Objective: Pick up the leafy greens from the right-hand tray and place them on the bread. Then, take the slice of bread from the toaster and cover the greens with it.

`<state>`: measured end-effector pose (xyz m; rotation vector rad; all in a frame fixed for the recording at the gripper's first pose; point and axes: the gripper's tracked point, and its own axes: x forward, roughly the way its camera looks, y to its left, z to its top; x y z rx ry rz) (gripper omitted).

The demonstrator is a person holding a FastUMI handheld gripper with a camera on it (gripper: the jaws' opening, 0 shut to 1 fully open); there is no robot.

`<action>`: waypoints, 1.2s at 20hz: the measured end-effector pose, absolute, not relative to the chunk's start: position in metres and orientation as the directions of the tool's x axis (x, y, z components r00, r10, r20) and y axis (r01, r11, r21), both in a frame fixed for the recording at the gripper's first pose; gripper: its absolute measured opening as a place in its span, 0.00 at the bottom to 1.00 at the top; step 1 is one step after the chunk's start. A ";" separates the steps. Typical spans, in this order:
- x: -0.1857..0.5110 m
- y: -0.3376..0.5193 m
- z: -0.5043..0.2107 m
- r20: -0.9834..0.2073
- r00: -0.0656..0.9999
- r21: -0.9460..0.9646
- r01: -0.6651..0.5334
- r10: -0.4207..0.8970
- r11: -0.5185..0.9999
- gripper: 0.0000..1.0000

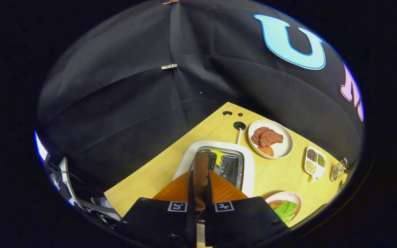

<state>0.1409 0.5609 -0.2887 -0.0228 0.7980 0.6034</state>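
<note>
My tongs [200, 203] hold a thin brown slice of toasted bread [201, 172] edge-on between their two fingers, both pressing on it, with the slice standing upright above the white two-slot toaster [219, 162] on the pale wooden worktop [150, 179]. An orange surface spreads out on either side of the slice just ahead of the fingers; I cannot tell what it is. The toaster's metal slots lie directly beyond the slice, and its white cord runs back to a round hole in the worktop. To the right of the fingers, near them, a pinkish round plate [295, 197] carries the green leafy lettuce [285, 210]. Beyond the toaster, a white oval plate [281, 150] holds brown pieces of meat [266, 137] and a reddish slice. Further right sits a small white divided dish [315, 163] with dark, green and pale grains in separate compartments.
</note>
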 end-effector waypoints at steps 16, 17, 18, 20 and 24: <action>0.144 0.430 -0.152 -0.440 0.723 0.295 -0.444 0.533 0.846 0.11; 0.145 0.411 -0.155 -0.444 0.737 0.288 -0.421 0.510 0.860 0.12; 0.145 0.394 -0.162 -0.454 0.746 0.286 -0.396 0.488 0.872 0.11; 0.142 0.362 -0.182 -0.483 0.758 0.286 -0.337 0.439 0.897 0.12; 0.130 0.312 -0.240 -0.555 0.758 0.265 -0.229 0.342 0.937 0.12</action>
